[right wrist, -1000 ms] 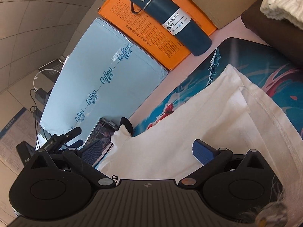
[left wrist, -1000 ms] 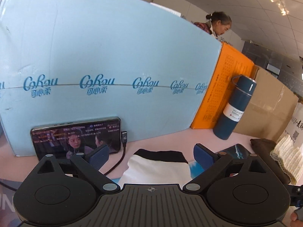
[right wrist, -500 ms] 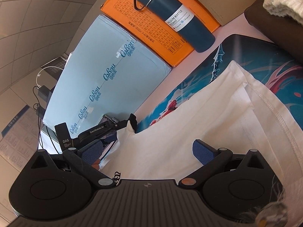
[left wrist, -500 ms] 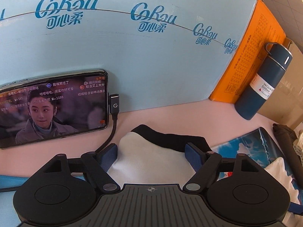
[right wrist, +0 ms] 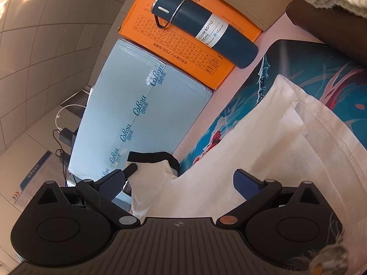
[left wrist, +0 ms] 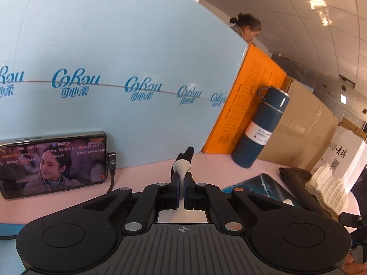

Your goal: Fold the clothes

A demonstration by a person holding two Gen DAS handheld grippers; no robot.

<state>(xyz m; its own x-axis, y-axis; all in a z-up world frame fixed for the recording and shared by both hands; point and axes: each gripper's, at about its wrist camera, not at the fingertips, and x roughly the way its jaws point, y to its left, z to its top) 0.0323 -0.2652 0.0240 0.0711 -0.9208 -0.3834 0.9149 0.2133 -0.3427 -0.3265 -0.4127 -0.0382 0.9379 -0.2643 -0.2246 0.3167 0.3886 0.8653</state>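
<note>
Fabric of the white shirt (left wrist: pixel 181 167) is clamped in my left gripper (left wrist: pixel 182 184) at centre frame; my right gripper (right wrist: pixel 181 183) stands released over it, low in its frame.

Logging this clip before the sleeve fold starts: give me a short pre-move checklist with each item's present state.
1. Left tongs shut on black-trimmed sleeve of white cotton T-shirt: ok.
2. Right tongs gripping cloth: not ok, open, over the shirt.
3. Shirt body on blue printed mat: ok.
4. Dark blue steel vacuum bottle apart from the shirt: ok.
5. Black phone with lit screen clear of the sleeve: ok.
6. Shirt's far hem flat: cannot tell.
</note>
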